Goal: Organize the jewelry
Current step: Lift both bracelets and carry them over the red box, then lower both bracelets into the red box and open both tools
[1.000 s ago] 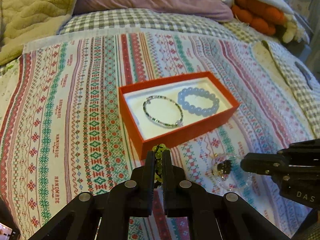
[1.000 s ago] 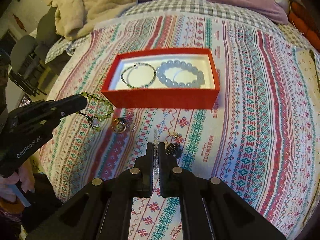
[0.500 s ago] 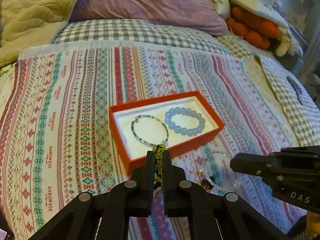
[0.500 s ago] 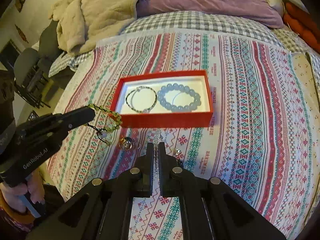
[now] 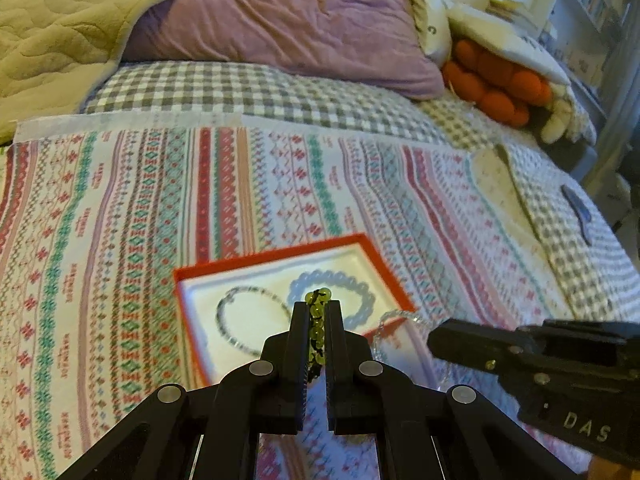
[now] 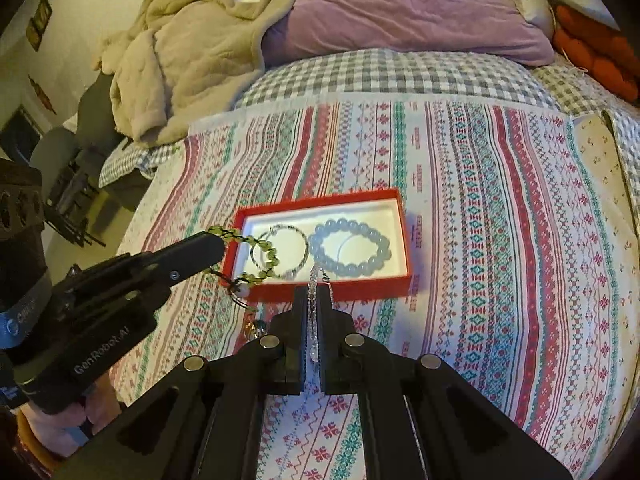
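Both grippers are up over the bed [image 6: 500,200] here, each with a catch. The left gripper [image 5: 316,308] has its jaws clamped on a green bracelet [image 5: 318,298], olive beads poking out past the tips, and from the right wrist view the loop [image 6: 256,256] dangles free off the tip of that gripper [image 6: 208,246], hanging in front of the box's near left corner with a dark cord and a pale bead at its low end. The right gripper [image 6: 314,300] has its jaws pinched tight on a clear bracelet [image 6: 314,312], a thin strand of glassy beads running up between them; in the left wrist view that strand [image 5: 396,316] arcs out from the gripper's tip [image 5: 436,336], just beside the box's right corner. The red box [image 6: 332,290] sits open on the striped cloth [image 5: 120,240], white inside, and two pieces lie in it side by side: a thin dark-and-silver bracelet [image 6: 294,252] on the left, a chunky pale blue bracelet [image 6: 350,250] on the right, neither touching a gripper. Down on the cloth, near the box's front left, a small gold-toned trinket [image 6: 254,326] peeks out beside the right gripper's linkage; what it is, I cannot tell. Up at the head of the bed, a purple pillow [image 5: 288,20] and a rumpled beige blanket [image 6: 180,60].
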